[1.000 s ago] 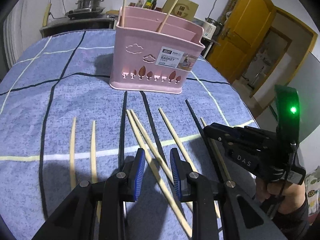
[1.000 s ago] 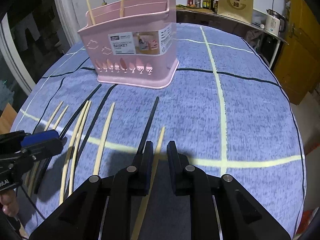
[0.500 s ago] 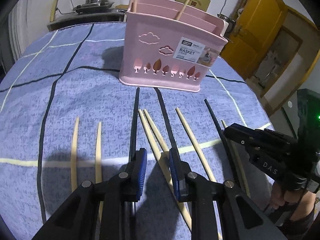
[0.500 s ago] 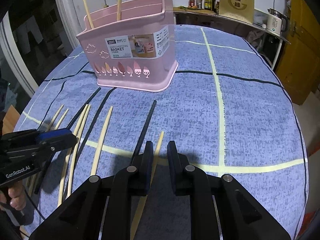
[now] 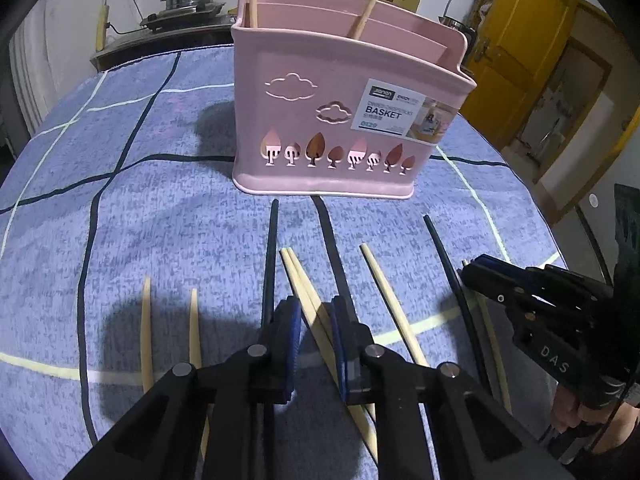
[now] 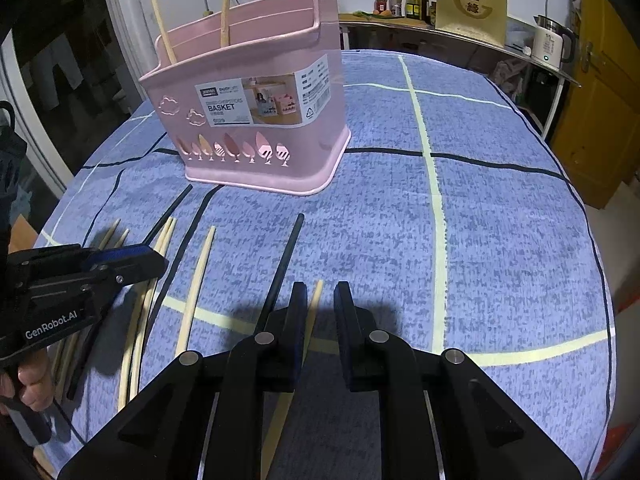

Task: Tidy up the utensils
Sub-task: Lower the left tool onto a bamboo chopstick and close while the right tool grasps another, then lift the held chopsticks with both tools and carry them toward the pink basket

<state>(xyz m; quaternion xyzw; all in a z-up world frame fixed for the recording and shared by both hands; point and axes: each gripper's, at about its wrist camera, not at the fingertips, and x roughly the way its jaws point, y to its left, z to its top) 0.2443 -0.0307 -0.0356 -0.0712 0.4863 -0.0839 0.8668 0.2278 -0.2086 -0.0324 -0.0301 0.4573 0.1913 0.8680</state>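
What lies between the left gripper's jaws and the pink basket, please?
In the left wrist view, the pair of pale chopsticks runs from the closing jaws toward the pink basket; beyond their tips, only cloth.

The desk is covered by a rough, matt blue checked cloth [image 5: 168, 232]. The pink utensil basket [image 5: 304, 120] is seen as smooth, faintly glossy plastic bearing a paper label [image 5: 400, 110]. Pale wooden chopsticks [image 5: 384, 280] and matt black chopsticks [image 5: 271, 248] are seen.
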